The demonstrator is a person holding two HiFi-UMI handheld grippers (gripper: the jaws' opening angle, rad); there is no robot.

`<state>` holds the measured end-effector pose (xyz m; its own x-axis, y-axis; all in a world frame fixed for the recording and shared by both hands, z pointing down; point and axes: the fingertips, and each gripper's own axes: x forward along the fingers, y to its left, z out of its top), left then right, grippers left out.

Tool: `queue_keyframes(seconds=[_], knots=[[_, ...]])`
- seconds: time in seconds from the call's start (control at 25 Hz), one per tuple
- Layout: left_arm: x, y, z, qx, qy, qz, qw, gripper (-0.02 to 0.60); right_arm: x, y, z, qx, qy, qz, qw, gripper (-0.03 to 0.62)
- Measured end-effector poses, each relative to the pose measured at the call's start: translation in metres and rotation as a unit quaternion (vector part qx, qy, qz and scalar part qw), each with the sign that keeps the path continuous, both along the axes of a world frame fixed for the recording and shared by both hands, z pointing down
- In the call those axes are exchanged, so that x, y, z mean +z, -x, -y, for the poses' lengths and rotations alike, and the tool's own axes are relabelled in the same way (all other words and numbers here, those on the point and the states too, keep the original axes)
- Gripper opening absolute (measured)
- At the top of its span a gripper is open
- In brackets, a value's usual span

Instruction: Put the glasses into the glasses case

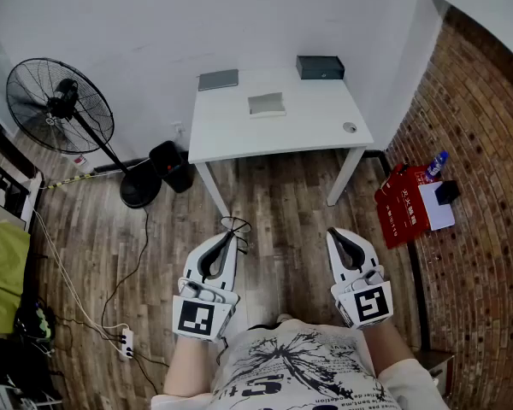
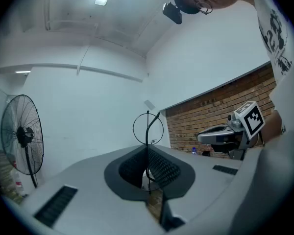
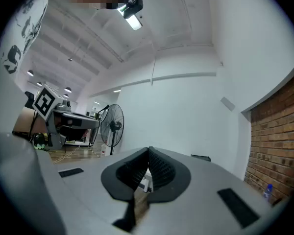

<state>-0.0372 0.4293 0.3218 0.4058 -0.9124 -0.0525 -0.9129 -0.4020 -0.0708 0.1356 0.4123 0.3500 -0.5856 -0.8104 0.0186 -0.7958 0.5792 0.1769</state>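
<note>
My left gripper (image 1: 232, 238) is shut on a pair of thin wire-rim glasses (image 1: 236, 226), which stick out past its tip over the wooden floor. In the left gripper view one round rim of the glasses (image 2: 148, 127) stands upright above the closed jaws of the left gripper (image 2: 148, 150). My right gripper (image 1: 333, 234) is shut with nothing in it, and its jaws meet at the tip (image 3: 148, 152). Far ahead stands a white table (image 1: 231, 135) with a flat grey case (image 1: 218, 79), a pale open case-like thing (image 1: 266, 104) and a dark box (image 1: 319, 67).
A small round object (image 1: 350, 127) lies near the table's right corner. A standing fan (image 1: 60, 105) and a black bin (image 1: 171, 166) stand left of the table. A red box (image 1: 401, 204) sits by the brick wall at the right. A power strip (image 1: 126, 342) and cables lie on the floor at the left.
</note>
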Motion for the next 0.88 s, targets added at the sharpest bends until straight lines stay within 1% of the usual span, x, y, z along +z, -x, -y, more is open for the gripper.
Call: queue_keyframes(seconds=[0.32, 0.4, 0.52, 0.68, 0.88], knots=[[0.002, -0.001, 0.009, -0.005, 0.006, 0.000, 1.0000, 0.014, 0.000, -0.003, 0.009, 0.001, 0.002, 0.002, 1.000, 0.014], [0.005, -0.001, 0.011, -0.005, 0.014, 0.006, 0.9999, 0.014, 0.000, -0.006, 0.012, 0.006, 0.003, 0.007, 1.000, 0.014], [0.003, -0.004, 0.016, -0.008, 0.013, 0.002, 0.9999, 0.014, 0.000, -0.012, 0.018, 0.015, 0.007, 0.020, 1.000, 0.014], [0.009, -0.005, 0.021, -0.009, 0.029, 0.014, 0.9994, 0.014, 0.006, -0.015, 0.027, 0.012, 0.022, 0.022, 0.999, 0.014], [0.021, 0.000, 0.038, -0.006, 0.057, 0.025, 0.9981, 0.014, 0.013, -0.005, 0.047, 0.002, 0.043, 0.034, 0.999, 0.015]])
